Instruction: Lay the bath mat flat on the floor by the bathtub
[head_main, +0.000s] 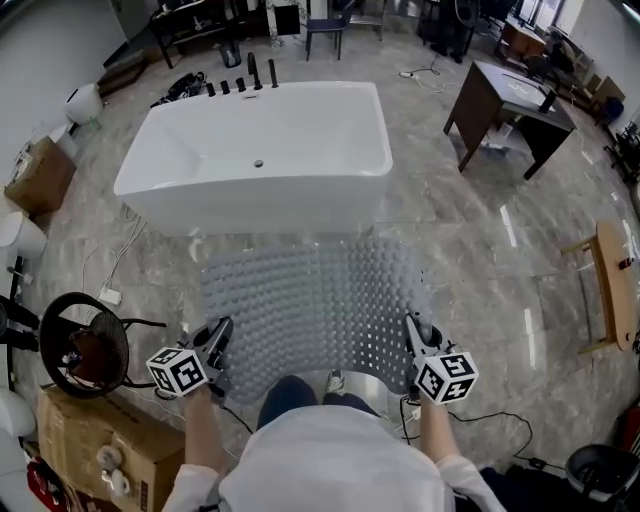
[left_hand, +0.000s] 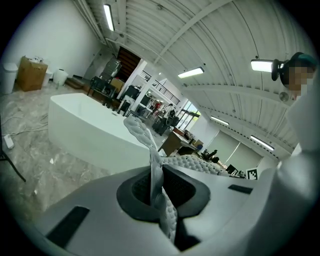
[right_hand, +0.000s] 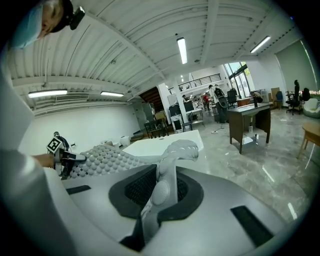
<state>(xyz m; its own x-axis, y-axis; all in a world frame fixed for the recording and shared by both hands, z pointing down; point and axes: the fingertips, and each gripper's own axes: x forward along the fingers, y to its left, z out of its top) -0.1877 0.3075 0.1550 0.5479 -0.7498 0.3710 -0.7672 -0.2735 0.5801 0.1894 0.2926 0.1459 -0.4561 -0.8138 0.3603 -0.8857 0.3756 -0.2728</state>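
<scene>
Two grippers pinched near corners of bath mat (head_main: 315, 300): left gripper (head_main: 218, 335) on left corner, right gripper (head_main: 412, 330) on right corner. Mat was spread between them, far edge near bathtub (head_main: 260, 150). Step judged: lowering. Next: settle near edge onto floor (head_main: 480, 240), then let go

Bath mat (head_main: 310, 300): translucent grey, rectangular, studded with rounded nubs. Spread open and raised at both near corners, slightly bowed. Far edge is set near the white bathtub (head_main: 262, 150), over the marbled floor (head_main: 470, 250).
</scene>
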